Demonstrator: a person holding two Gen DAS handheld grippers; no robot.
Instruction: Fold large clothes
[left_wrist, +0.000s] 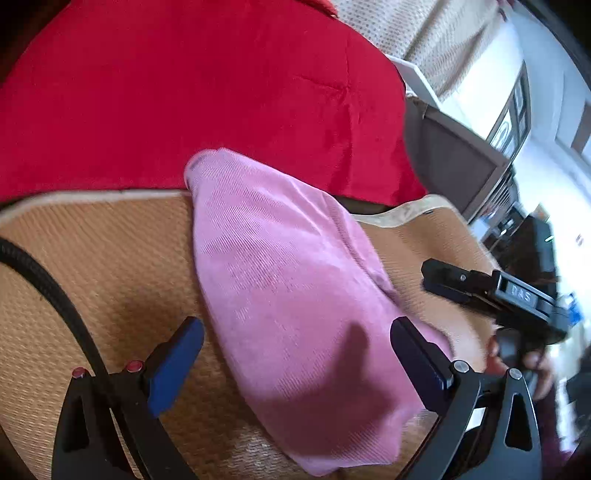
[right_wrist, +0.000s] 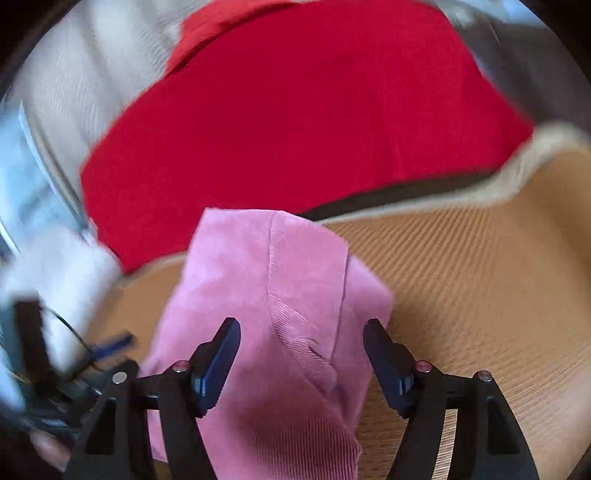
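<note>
Pink garment (left_wrist: 295, 295) lies as a narrow folded bundle on the woven tan mat (left_wrist: 92, 266), its far end against a red cushion (left_wrist: 184, 92). Left gripper (left_wrist: 295, 369) straddles it with jaws released, and right gripper (right_wrist: 301, 365) likewise stands spread, pressing nothing. Folding looks nearly finished; perhaps one last fold or tidy remains.

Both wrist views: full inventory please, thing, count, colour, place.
garment: one, pink, ribbed, folded, lying on the mat, far end over the blanket's edge
blanket: one, red, behind the mat
mat: one, tan, woven, pale trim, under the garment
cable: one, black, crossing the mat at left
left hand-held gripper: one, black with blue pads, open, astride the garment
right hand-held gripper: one, black with blue pads, open over the garment
hand: one, on the right hand-held gripper's handle
</note>
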